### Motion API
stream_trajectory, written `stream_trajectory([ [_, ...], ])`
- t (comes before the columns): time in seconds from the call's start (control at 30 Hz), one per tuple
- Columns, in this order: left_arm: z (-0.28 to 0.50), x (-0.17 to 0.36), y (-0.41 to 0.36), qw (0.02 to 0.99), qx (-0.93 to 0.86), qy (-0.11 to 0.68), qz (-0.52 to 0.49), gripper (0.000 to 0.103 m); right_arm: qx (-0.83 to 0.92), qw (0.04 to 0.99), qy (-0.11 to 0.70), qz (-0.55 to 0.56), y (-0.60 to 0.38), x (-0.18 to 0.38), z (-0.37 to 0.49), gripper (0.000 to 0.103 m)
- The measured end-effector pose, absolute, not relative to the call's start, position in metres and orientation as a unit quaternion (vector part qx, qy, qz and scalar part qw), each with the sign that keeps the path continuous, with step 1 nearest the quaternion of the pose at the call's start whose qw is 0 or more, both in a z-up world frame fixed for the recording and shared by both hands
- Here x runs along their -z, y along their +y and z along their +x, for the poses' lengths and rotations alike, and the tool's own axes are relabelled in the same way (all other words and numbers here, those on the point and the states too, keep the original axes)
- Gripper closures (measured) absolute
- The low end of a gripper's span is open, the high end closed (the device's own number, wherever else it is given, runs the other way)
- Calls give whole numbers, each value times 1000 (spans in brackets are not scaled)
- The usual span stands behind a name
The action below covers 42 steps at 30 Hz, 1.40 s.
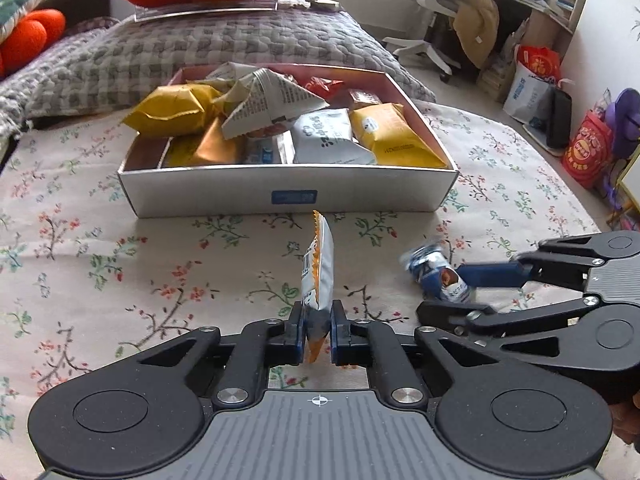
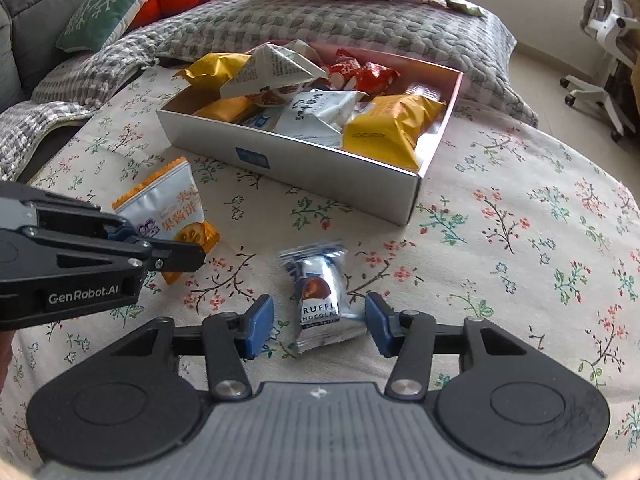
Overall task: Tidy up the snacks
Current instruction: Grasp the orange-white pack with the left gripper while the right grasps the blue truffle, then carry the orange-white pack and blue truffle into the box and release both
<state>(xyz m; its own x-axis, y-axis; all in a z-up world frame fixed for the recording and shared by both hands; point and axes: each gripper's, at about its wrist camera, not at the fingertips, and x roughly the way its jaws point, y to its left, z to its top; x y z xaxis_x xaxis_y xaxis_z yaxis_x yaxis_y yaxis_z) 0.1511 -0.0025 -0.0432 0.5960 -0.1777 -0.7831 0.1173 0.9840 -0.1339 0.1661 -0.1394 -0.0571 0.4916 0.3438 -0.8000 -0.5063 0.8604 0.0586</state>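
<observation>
While the left claw (image 1: pixel 317 330) pinches the orange-white biscuit packet (image 1: pixel 318 276) edge-up just in front of the snack box (image 1: pixel 288 192), the right claw (image 2: pixel 319 326) sits wide, jaws flanking the truffle chocolate packet (image 2: pixel 320 300) lying on the floral bedsheet (image 2: pixel 520 260), nearer than the box.

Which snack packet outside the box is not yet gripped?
The blue truffle chocolate packet: it lies on the floral sheet between the open right gripper; the left gripper already holds the orange-and-white biscuit packet.

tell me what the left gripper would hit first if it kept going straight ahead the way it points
Probably the near wall of the snack box. The left gripper, shut on the orange-and-white packet, points straight at it across bare floral bedsheet; depth is hard to judge.
</observation>
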Motion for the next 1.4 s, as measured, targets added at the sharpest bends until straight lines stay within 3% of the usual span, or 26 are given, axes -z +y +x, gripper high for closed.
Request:
stream_trajectory([
  [0.03, 150, 43, -2, 894, 81, 440, -31, 94, -254, 857, 439, -90, -139, 56, 166, 73],
  [0.17, 151, 40, 0, 895, 80, 438, -33, 94, -265, 858, 435, -68, -139, 47, 163, 82],
  [0.2, 151, 39, 0, 895, 79, 437, -33, 94, -264, 860, 433, -62, -139, 45, 163, 89],
  [0.57, 153, 37, 3, 898, 71, 434, -33, 94, -255, 864, 431, -49, -140, 41, 167, 91],
  [0.67, 153, 34, 4, 898, 72, 432, -38, 94, -247, 867, 430, -39, -143, 38, 169, 96],
  [0.8, 153, 31, 2, 899, 75, 430, -46, 94, -247, 863, 439, -35, -142, 40, 171, 96],
  [0.87, 154, 30, 0, 898, 74, 431, -45, 94, -249, 860, 444, -34, -141, 43, 172, 91],
  [0.93, 155, 29, -1, 898, 73, 431, -49, 94, -234, 860, 452, -42, -138, 49, 173, 73],
  [1.03, 157, 28, -1, 898, 70, 432, -53, 94, -224, 857, 457, -82, -130, 62, 173, 69],
  [1.07, 157, 28, 0, 898, 69, 431, -57, 94, -227, 859, 450, -85, -130, 61, 171, 70],
  [1.1, 157, 27, 2, 897, 69, 432, -61, 94, -227, 859, 451, -83, -129, 60, 172, 83],
  [1.4, 156, 10, 14, 896, 84, 424, -101, 94, -231, 867, 441, 11, -139, 27, 173, 85],
])
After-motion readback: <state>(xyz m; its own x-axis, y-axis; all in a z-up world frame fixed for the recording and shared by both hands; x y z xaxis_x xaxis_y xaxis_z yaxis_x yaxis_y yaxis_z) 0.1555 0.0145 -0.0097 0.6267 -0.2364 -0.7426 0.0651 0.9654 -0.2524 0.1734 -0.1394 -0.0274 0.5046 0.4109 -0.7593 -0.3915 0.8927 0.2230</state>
